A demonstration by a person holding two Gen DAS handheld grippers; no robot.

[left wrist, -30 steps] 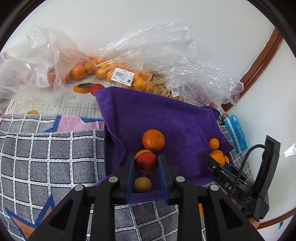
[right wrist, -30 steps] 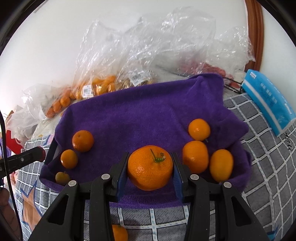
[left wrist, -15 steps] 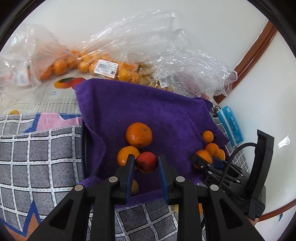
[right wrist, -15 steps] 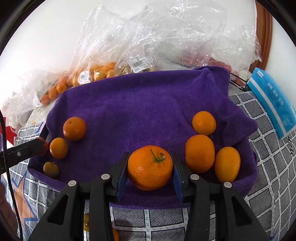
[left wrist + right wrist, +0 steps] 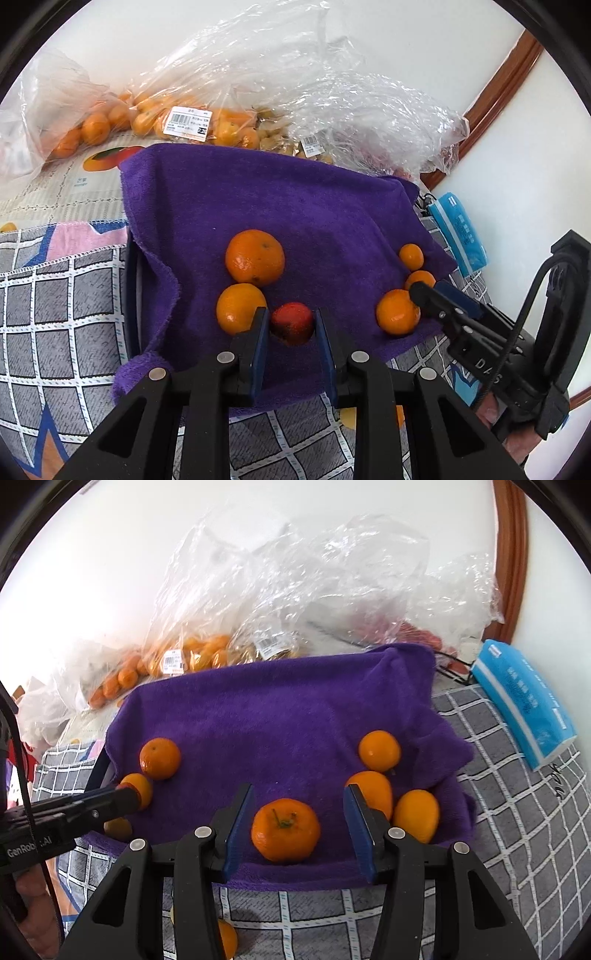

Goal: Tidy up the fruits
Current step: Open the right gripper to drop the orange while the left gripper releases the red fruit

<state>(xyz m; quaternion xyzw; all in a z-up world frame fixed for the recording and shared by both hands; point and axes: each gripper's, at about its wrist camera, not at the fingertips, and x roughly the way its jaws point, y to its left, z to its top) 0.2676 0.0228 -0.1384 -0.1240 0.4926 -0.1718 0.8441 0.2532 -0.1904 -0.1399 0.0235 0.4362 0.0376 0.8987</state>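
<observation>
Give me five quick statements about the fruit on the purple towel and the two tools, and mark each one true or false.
1. The left tool grips a small red fruit. True.
2. The right tool clamps the stemmed orange tangerine. False: its jaws are opening, the pads clear of the tangerine between them.
3. The purple terry towel is bare. False: several orange fruits lie on it.
4. Clear plastic bags of fruit sit behind the towel. True.
5. A blue tissue pack lies on the towel. False: it lies beside it, on the grey checked cloth.
</observation>
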